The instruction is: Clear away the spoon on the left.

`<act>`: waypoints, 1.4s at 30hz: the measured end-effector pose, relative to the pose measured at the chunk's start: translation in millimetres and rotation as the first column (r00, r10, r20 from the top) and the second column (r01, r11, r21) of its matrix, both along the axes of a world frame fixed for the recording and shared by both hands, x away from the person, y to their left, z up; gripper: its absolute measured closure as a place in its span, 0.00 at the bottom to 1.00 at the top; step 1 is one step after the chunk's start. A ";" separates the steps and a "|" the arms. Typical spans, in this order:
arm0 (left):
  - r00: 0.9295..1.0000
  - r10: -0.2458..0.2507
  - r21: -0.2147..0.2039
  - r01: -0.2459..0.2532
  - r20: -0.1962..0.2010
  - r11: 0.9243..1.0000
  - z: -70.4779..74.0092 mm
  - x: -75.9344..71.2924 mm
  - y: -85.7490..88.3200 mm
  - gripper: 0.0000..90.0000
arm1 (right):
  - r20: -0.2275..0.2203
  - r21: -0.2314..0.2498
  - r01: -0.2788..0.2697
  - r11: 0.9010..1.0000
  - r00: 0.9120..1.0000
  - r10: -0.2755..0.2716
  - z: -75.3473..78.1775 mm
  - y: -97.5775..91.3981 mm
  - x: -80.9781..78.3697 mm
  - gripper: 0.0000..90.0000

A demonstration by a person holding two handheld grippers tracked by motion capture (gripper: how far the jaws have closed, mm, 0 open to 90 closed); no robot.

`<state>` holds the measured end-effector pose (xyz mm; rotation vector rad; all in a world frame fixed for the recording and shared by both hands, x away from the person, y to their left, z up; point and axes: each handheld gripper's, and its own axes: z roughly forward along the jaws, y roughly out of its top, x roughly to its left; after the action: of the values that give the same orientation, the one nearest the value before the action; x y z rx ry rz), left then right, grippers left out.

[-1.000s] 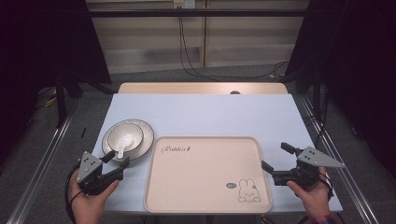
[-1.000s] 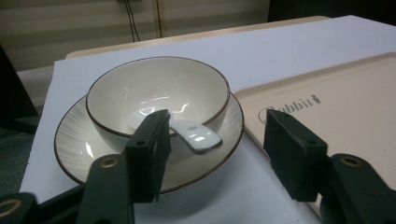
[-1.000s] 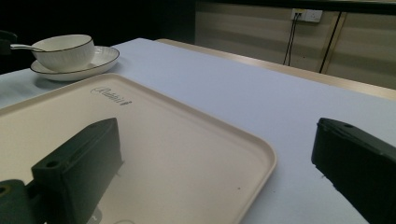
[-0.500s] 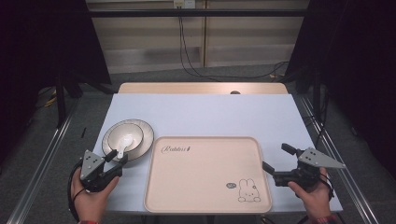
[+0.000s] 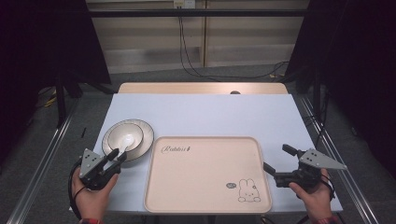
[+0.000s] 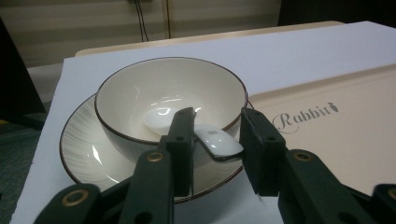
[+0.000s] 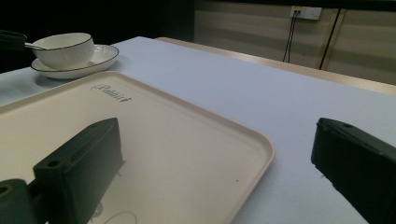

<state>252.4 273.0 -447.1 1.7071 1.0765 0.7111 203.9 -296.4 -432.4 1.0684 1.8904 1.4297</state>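
A white table (image 5: pixel 210 114) carries everything, its top pale and bare across the far half, with a strip of light wood along its 12 o'clock edge. A large cream tray (image 5: pixel 205 175) lies flat on it toward 6 o'clock, printed with the word "Rabbit" and a small rabbit drawing. Just beside the tray, toward 9 o'clock, a dark-rimmed white plate (image 5: pixel 144 135) rests on the tabletop.

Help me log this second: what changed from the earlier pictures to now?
The left gripper moved forward to the bowl; its open jaws now flank the spoon handle, not yet closed. The right gripper, tray, bowl and plate stayed put.
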 end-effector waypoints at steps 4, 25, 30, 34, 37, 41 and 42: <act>1.000 0.000 -0.013 0.001 0.015 1.000 2.1 -0.5 0.7 0.77 | 0.003 0.000 0.002 1.000 1.000 -0.002 -0.3 -0.3 -0.3 0.02; 1.000 -0.002 -0.033 0.003 0.016 0.999 2.9 1.1 0.2 0.93 | -0.001 -0.004 -0.007 1.000 1.000 0.007 -0.6 -1.2 -1.4 0.02; 1.000 0.003 -0.055 -0.002 0.015 0.998 4.3 1.4 1.2 0.94 | 0.000 -0.007 -0.006 1.000 1.000 0.006 -1.0 -1.4 -0.6 0.02; 1.000 0.009 -0.081 -0.008 0.014 0.997 8.2 2.7 2.7 0.95 | 0.001 0.001 -0.006 1.000 1.000 0.006 -1.1 -1.2 -0.8 0.02; 1.000 0.000 -0.115 0.000 0.001 0.993 13.5 3.7 3.1 0.95 | -0.004 0.002 -0.001 1.000 1.000 0.001 -1.3 -1.6 -0.8 0.02; 1.000 -0.003 -0.117 0.002 -0.003 0.993 19.4 6.3 2.9 0.95 | 0.004 0.007 -0.006 1.000 1.000 0.006 -0.4 -2.1 -1.4 0.01; 1.000 0.001 -0.120 -0.002 -0.003 0.993 21.3 7.0 2.5 0.95 | 0.002 0.011 -0.006 1.000 1.000 0.006 -0.3 -1.8 -1.5 0.01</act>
<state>259.4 275.6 -425.8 1.6053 1.1011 0.6322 202.5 -298.2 -432.8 1.0667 1.8879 1.4455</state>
